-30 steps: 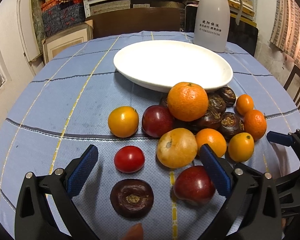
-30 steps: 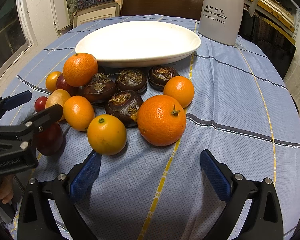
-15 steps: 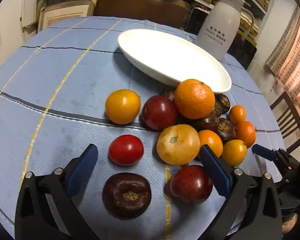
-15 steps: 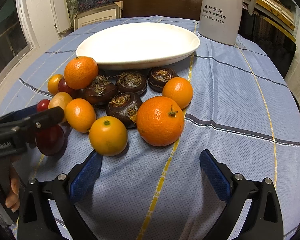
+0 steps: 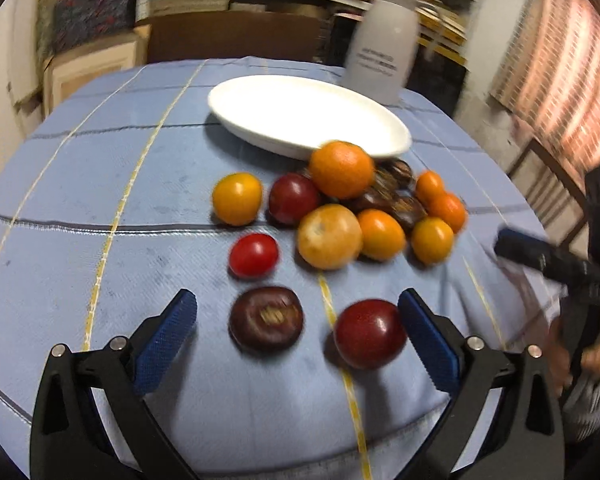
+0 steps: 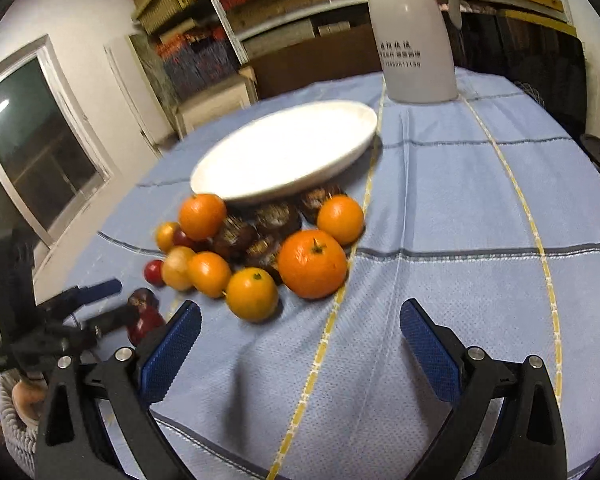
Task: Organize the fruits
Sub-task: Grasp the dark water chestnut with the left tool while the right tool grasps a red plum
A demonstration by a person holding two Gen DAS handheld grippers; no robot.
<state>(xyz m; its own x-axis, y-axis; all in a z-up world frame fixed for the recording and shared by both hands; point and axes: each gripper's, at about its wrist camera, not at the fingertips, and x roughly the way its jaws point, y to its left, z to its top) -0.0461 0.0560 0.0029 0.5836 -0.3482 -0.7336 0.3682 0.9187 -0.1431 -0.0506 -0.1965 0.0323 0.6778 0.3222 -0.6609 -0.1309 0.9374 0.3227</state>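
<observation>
Several fruits lie in a cluster on the blue tablecloth in front of an empty white oval plate, which also shows in the right wrist view. My left gripper is open and empty, low over the near edge, with a dark water chestnut and a dark red plum between its fingers. A red cherry tomato lies just beyond. My right gripper is open and empty, short of a small orange fruit and a large orange.
A white thermos jug stands behind the plate. The right gripper shows at the right edge of the left wrist view; the left gripper shows at the left of the right wrist view. Shelves, boxes and a chair surround the round table.
Both grippers have pulled back and risen a little, so the fruit cluster looks farther away. Both views have tilted. No fruit has moved, and both grippers stay open.
</observation>
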